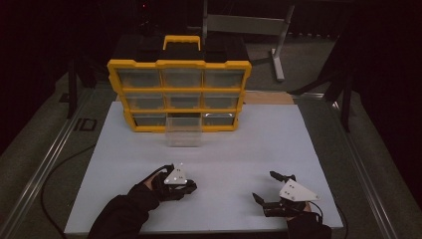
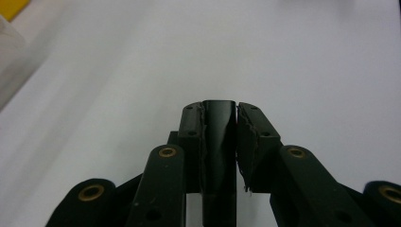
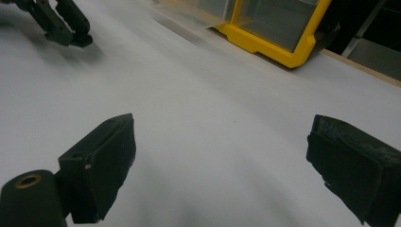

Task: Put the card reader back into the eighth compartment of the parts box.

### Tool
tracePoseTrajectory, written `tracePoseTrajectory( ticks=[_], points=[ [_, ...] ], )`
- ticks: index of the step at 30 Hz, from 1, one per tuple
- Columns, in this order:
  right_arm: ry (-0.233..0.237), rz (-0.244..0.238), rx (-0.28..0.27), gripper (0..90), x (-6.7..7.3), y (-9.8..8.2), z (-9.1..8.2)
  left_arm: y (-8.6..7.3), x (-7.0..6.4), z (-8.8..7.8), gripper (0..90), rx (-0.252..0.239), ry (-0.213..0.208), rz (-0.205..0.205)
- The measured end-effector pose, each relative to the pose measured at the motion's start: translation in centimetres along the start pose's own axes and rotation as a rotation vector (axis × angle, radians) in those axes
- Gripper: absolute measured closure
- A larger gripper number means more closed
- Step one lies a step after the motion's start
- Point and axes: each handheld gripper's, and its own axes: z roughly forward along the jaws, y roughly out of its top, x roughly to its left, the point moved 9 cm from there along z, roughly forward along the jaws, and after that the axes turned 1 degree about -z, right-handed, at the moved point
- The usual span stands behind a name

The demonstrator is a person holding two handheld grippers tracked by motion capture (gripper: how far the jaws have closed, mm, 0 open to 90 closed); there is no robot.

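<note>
High view shows a yellow-framed organizer (image 1: 179,94) of nine clear drawers standing at the far side of the white tabletop (image 1: 259,144), with one clear drawer (image 1: 184,135) pulled out of the bottom row's middle slot and resting on the table just in front of it. The left gripper (image 1: 185,186) sits near the table's front edge, well apart from that drawer; in the left gripper view its jaws are pinched on a small black piece (image 2: 218,142) held upright between the pads. The right gripper (image 1: 264,189) rests at the front right with its jaws spread wide and nothing between them. The step in hand looks like carrying the black piece to the open drawer: keep the pinch steady, bring it over the drawer's mouth before letting go, and release low so it does not bounce out. The right gripper could steady the light drawer. No brand, label or writing is legible anywhere.
</note>
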Motion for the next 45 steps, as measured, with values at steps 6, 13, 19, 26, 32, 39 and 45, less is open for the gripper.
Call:
tracePoseTrajectory(
  ticks=[6, 13, 19, 26, 32, 39, 45],
  points=[
    [0.002, 0.000, 0.000, 8.9, 0.0, 0.0, 0.1, 0.4, 0.2, -0.4, 73.3, 0.001, 0.001, 0.000],
    [0.000, 0.006, 0.002, 8.9, 0.0, 0.0, 0.0, 1.4, 0.7, -1.1, 73.3, -0.007, -0.002, -0.001],
    [0.001, 0.008, -0.001, 8.9, 0.0, 0.0, 0.0, 2.2, 1.3, -2.1, 73.2, -0.008, 0.016, 0.009],
    [0.002, 0.008, -0.004, 8.9, 0.0, 0.0, 0.0, 3.2, 2.0, -3.0, 73.2, -0.017, 0.025, 0.004],
    [0.001, 0.016, -0.005, 8.9, 0.0, 0.1, 0.0, 3.9, 2.5, -3.5, 73.2, -0.015, 0.029, 0.009],
    [0.001, 0.017, -0.005, 8.9, 0.0, 0.0, 0.0, 4.9, 3.2, -4.2, 73.2, -0.026, 0.047, 0.007],
    [0.000, 0.013, -0.005, 8.9, 0.0, 0.0, 0.0, 5.7, 3.9, -4.9, 73.2, -0.034, 0.065, 0.008]
  ],
)
